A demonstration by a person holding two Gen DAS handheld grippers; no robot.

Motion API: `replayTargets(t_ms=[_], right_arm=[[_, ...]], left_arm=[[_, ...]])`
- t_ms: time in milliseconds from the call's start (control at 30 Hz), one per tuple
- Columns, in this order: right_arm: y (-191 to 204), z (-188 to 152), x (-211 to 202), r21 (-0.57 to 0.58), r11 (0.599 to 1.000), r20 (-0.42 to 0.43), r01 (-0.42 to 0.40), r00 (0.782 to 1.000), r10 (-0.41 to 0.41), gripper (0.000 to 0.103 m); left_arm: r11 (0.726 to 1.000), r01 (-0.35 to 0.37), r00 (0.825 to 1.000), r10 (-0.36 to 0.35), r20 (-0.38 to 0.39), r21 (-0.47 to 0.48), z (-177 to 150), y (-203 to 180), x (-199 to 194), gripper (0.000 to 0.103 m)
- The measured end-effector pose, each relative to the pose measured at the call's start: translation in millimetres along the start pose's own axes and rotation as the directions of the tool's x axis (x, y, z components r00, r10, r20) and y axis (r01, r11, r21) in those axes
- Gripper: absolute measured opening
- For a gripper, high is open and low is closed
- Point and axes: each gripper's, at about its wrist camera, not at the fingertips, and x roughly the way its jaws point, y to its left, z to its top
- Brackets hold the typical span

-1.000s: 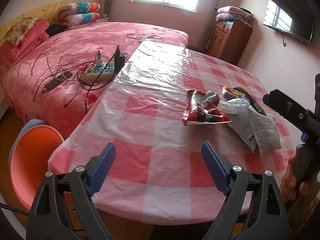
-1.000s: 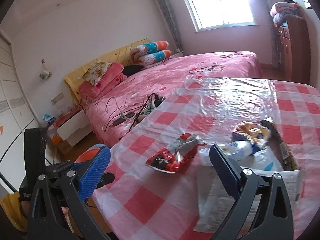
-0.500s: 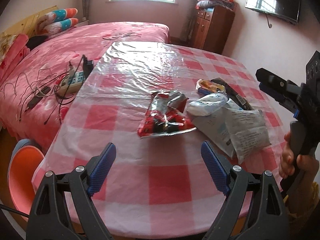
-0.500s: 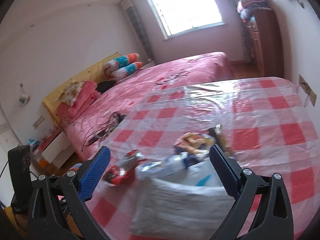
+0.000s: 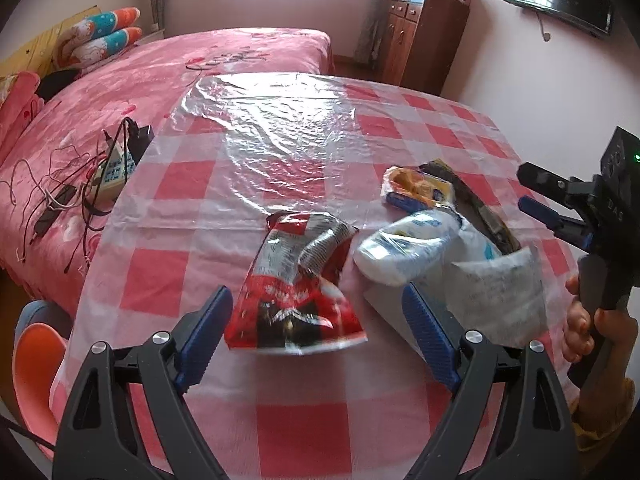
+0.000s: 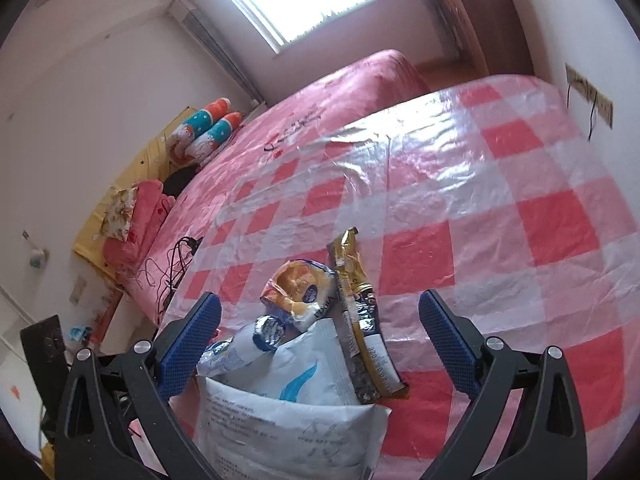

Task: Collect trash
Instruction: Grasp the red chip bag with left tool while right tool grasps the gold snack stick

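Closing in on the trash since a second ago: red wrapper (image 5: 296,284) now lying between the left tool (image 5: 316,336) pads. Both tools gaping wide, holding nothing. Right tool (image 6: 320,344) hovering over the white bag (image 6: 288,416), readying grabs.

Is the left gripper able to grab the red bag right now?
Probably yes. The left gripper is open, the red bag lies right ahead between its fingers, and nothing covers it.
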Motion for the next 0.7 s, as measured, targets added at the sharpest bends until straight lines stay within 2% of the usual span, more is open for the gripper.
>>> replayTargets(t_ms=[167, 200, 233, 300, 467, 533, 600, 700], right_arm=[[5, 0, 14, -0.039, 0.999, -0.039, 0.024, 0.999, -0.025, 0.096], [5, 0, 17, -0.04, 0.999, -0.047, 0.025, 0.999, -0.027, 0.091], [4, 0, 22, -0.041, 0.999, -0.064, 0.035, 0.997, -0.037, 0.08], [1, -1, 28, -0.032, 0.999, -0.083, 0.04, 0.996, -0.042, 0.078], [-6, 0, 35, -0.021, 0.999, -0.108, 0.046, 0.993, -0.048, 0.072], [-6, -2, 37, -0.033, 0.998, -0.114, 0.061, 0.991, -0.064, 0.064], [-6, -1, 38, -0.045, 0.996, -0.114, 0.075, 0.99, -0.08, 0.061], [-3, -1, 39, -0.077, 0.992, -0.11, 0.102, 0.988, -0.111, 0.056]], left_arm=[[1.0, -0.008, 1.0, 0.008, -0.025, -0.011, 6, 3, 13, 0.086], [1.0, -0.013, 0.999, 0.012, -0.031, -0.013, 7, 4, 17, 0.085], [1.0, -0.014, 0.999, 0.014, -0.034, -0.015, 7, 5, 19, 0.082], [1.0, -0.013, 0.999, 0.011, -0.048, -0.023, 7, 6, 24, 0.078], [1.0, -0.015, 0.999, 0.014, -0.045, -0.026, 9, 8, 30, 0.074], [0.999, -0.021, 0.999, 0.02, -0.048, -0.024, 9, 9, 33, 0.068], [0.999, -0.02, 0.999, 0.018, -0.05, -0.026, 10, 10, 35, 0.064], [1.0, -0.007, 0.999, 0.006, -0.039, -0.03, 10, 10, 35, 0.063]])
